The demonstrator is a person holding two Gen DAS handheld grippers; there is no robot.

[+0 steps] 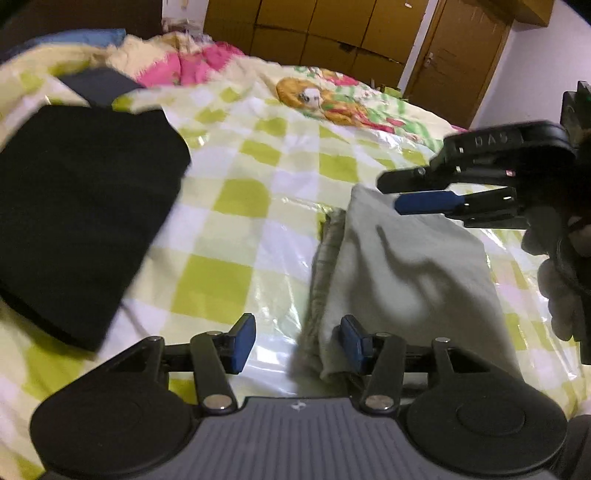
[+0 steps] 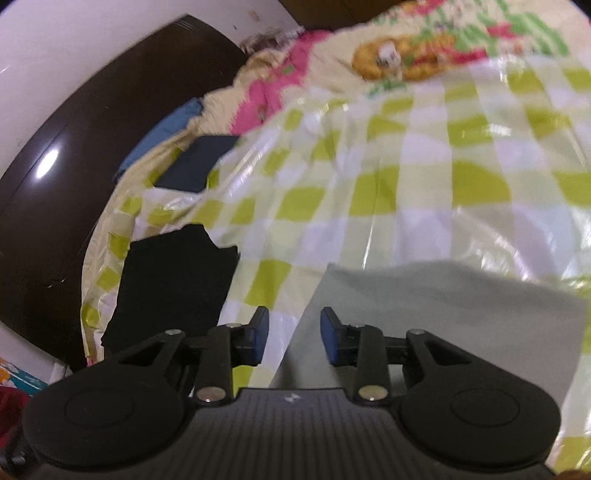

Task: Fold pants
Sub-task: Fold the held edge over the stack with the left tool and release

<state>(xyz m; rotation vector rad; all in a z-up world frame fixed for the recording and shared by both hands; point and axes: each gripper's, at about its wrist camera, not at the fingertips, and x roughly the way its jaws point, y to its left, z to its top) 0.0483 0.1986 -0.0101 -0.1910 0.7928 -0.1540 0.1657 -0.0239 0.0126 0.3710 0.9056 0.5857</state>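
Observation:
Light grey pants (image 1: 402,266) lie folded on the checked bedsheet (image 1: 236,206), with stacked edges showing on their left side. My left gripper (image 1: 297,341) is open and empty, low over the near left edge of the pants. My right gripper (image 1: 397,192) shows in the left wrist view over the far end of the pants, open and empty. In the right wrist view the right gripper (image 2: 294,334) is open above the left edge of the grey pants (image 2: 443,310).
A folded black garment (image 1: 81,221) lies to the left on the bed and also shows in the right wrist view (image 2: 173,277). A dark blue folded item (image 1: 99,86) and a pink blanket (image 1: 195,66) lie near the dark headboard (image 2: 74,155). Wooden wardrobes (image 1: 325,33) stand behind.

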